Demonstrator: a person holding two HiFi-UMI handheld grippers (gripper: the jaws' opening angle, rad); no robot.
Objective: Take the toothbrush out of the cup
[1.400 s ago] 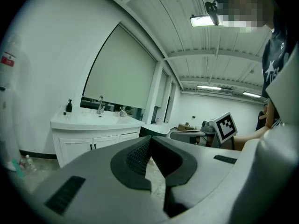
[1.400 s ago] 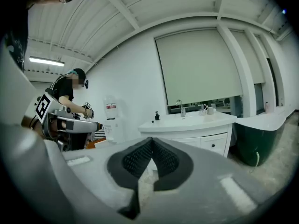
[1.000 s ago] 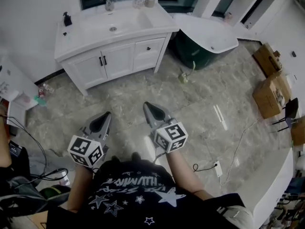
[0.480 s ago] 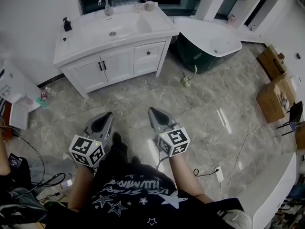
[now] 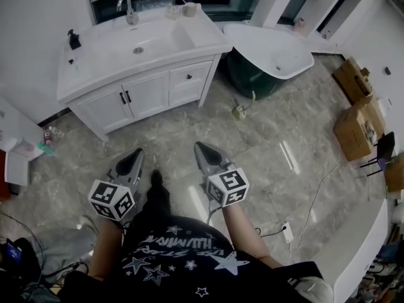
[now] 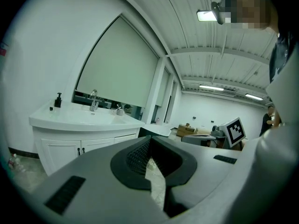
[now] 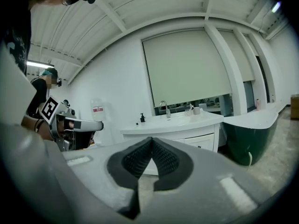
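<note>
Bathroom set-up, probably a mock-up inside a bigger hall rather than a home. White vanity cabinet (image 5: 145, 84) with an inset basin (image 5: 142, 43), chrome tap (image 5: 128, 8), soap dispenser (image 5: 74, 40) and a cup (image 5: 189, 9) on the counter. Dark green bathtub (image 5: 268, 59) just beside it, on a marble-look tile floor (image 5: 271, 144). Cardboard boxes (image 5: 356, 115) and a power strip (image 5: 286, 231) on the floor. Ribbed ceiling with strip lights (image 6: 210, 87).
</note>
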